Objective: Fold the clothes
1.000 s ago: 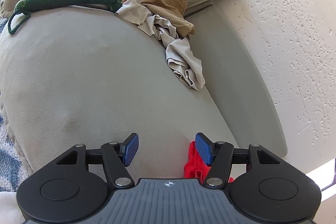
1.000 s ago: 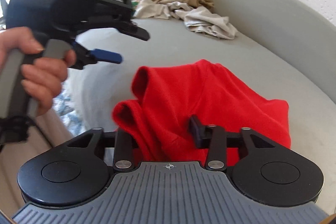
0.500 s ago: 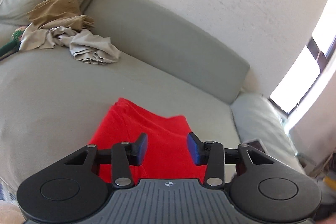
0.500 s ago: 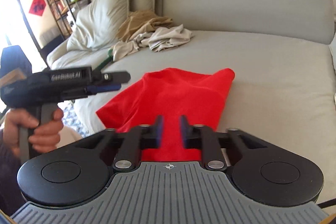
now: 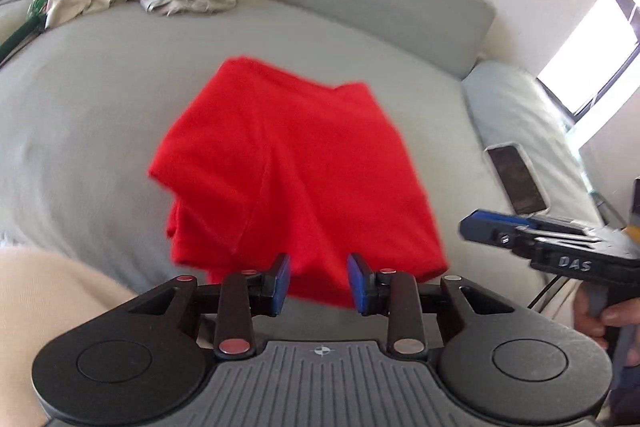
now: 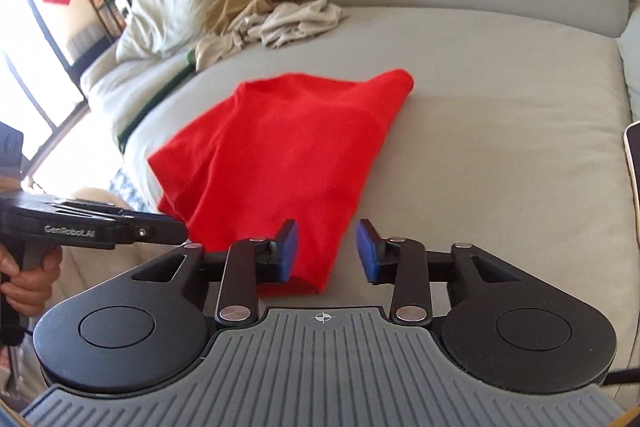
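Lying partly folded on the sofa (image 6: 500, 75), the red shirt (image 6: 280, 147) needs tidying. Left gripper (image 5: 318, 281) hangs open, empty; right gripper (image 6: 327, 251) has just been opening, empty too.

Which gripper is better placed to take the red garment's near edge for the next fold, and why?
Probably the left gripper: the red garment fills the gap between its open jaws. The right gripper, also open, frames mostly bare sofa.

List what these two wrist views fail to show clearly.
- Red garment: near hem hidden behind the left gripper in the left wrist view; motion-blurred.
- Phone: cut off by the right wrist view's edge.
- Crumpled clothes: piled, so garment types unclear.
- Shelf contents, right wrist view: too small.
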`<state>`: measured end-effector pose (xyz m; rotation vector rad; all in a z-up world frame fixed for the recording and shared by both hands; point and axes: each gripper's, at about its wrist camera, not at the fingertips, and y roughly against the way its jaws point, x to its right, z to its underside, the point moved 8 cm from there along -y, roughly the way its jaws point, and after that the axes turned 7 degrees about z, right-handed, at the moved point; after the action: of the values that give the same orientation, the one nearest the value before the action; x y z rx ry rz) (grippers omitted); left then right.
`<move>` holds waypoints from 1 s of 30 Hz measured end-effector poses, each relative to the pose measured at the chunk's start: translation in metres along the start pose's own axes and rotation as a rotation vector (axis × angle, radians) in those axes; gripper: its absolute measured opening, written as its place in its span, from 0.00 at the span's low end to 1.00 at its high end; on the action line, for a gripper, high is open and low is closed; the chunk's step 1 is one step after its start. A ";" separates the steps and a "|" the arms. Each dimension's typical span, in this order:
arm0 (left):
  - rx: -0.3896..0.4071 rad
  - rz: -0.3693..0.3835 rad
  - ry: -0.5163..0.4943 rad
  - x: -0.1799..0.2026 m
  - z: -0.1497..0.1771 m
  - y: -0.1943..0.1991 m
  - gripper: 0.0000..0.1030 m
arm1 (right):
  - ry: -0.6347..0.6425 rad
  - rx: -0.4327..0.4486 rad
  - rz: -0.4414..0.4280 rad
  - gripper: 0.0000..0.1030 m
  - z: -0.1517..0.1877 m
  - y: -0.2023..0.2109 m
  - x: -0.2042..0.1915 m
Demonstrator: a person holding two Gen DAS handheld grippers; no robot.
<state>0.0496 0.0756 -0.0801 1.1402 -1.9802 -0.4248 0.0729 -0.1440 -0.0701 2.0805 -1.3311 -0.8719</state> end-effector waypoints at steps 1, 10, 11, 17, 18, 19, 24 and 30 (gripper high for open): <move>0.043 0.016 -0.016 0.004 -0.010 -0.001 0.35 | -0.030 0.024 -0.008 0.41 -0.007 0.001 0.004; 0.173 -0.255 0.195 -0.070 -0.046 -0.059 0.14 | -0.397 0.127 -0.024 0.24 -0.061 -0.065 0.065; 0.187 -0.247 0.230 -0.076 -0.046 -0.056 0.16 | -0.431 0.136 -0.043 0.22 -0.066 -0.078 0.072; 0.211 -0.225 0.242 -0.081 -0.045 -0.051 0.16 | -0.481 -0.044 -0.407 0.22 -0.080 -0.158 0.043; 0.210 -0.222 0.233 -0.081 -0.045 -0.050 0.16 | -0.488 -0.091 -0.469 0.18 -0.081 -0.172 0.036; 0.209 -0.219 0.223 -0.081 -0.045 -0.050 0.16 | -0.480 -0.116 -0.408 0.06 -0.079 -0.186 0.040; 0.217 -0.218 0.181 -0.079 -0.045 -0.052 0.16 | -0.566 0.061 0.065 0.05 -0.098 -0.202 0.113; 0.224 -0.220 0.173 -0.076 -0.043 -0.052 0.16 | -0.520 0.114 0.047 0.07 -0.108 -0.176 0.104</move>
<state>0.1341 0.1158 -0.1211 1.4932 -1.7903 -0.2097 0.2896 -0.1632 -0.1492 1.9680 -1.7153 -1.4112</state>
